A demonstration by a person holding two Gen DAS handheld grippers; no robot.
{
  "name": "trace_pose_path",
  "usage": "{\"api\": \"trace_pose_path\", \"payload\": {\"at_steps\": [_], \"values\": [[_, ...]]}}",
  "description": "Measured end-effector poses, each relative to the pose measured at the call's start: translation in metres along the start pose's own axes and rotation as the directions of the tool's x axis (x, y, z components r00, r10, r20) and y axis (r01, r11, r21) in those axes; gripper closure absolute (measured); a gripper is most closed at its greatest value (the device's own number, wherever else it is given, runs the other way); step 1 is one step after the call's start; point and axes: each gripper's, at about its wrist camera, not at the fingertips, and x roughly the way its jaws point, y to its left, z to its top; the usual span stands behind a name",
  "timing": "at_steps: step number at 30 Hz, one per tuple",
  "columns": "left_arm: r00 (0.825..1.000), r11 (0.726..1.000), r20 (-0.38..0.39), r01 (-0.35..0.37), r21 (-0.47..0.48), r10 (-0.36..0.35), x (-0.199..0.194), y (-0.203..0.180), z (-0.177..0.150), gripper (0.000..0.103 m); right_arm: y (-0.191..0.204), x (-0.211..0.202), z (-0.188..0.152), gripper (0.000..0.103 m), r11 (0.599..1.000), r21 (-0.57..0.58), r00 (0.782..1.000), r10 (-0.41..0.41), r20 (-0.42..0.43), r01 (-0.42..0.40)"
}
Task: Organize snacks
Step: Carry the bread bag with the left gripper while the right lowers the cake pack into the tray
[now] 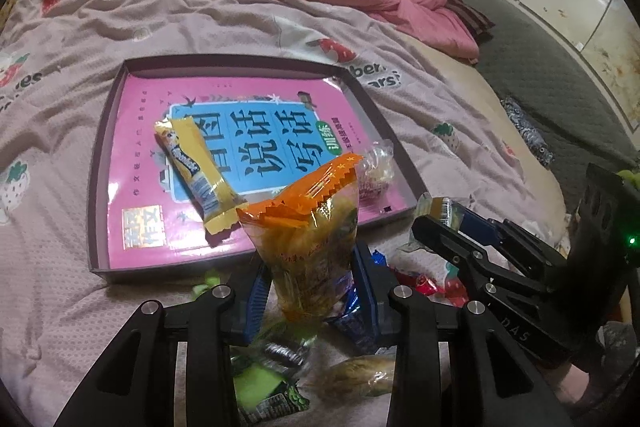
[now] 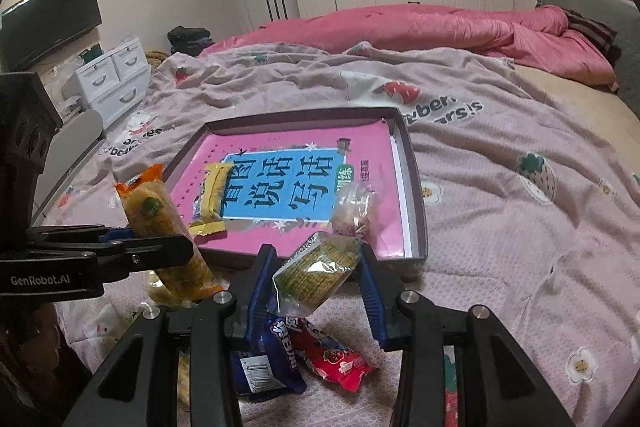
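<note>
My left claw (image 1: 312, 291) grips the orange-topped snack bag (image 1: 308, 227); right claw (image 2: 316, 279) pinches the cracker pack (image 2: 316, 267) by one end, both above the tray (image 2: 416, 187) near edge. Slippery film could slide loose.

Two tongs (image 1: 316, 291) (image 2: 316, 291), one tray (image 1: 100, 163).

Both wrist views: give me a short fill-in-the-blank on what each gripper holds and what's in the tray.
The left gripper holds a packet with an ____ top.
The right gripper is shut on a pack of ____.
The yellow bar lies inside the ____.

Missing: orange; crackers; tray
</note>
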Motion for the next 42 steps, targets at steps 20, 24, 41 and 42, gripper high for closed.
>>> {"api": "trace_pose_path", "payload": {"at_steps": [20, 24, 41, 42], "values": [[0.999, 1.000, 0.050, -0.005, -0.028, 0.006, -0.014, 0.008, 0.009, 0.063, -0.002, -0.008, 0.013, 0.062, 1.000, 0.009, 0.998, 0.008, 0.064, -0.008], [0.998, 0.999, 0.060, -0.012, -0.036, 0.014, -0.015, 0.011, 0.012, 0.063, -0.002, -0.008, 0.015, 0.062, 1.000, 0.005, 0.997, 0.010, 0.073, -0.010], [0.990, 0.991, 0.123, -0.047, -0.122, 0.062, -0.026, 0.048, 0.033, 0.063, -0.007, 0.005, 0.035, 0.062, 0.999, 0.015, 0.993, 0.034, 0.114, -0.036], [0.990, 0.990, 0.124, -0.050, -0.129, 0.067, -0.026, 0.051, 0.034, 0.063, -0.007, 0.006, 0.036, 0.062, 0.999, 0.018, 0.993, 0.037, 0.115, -0.039]]}}
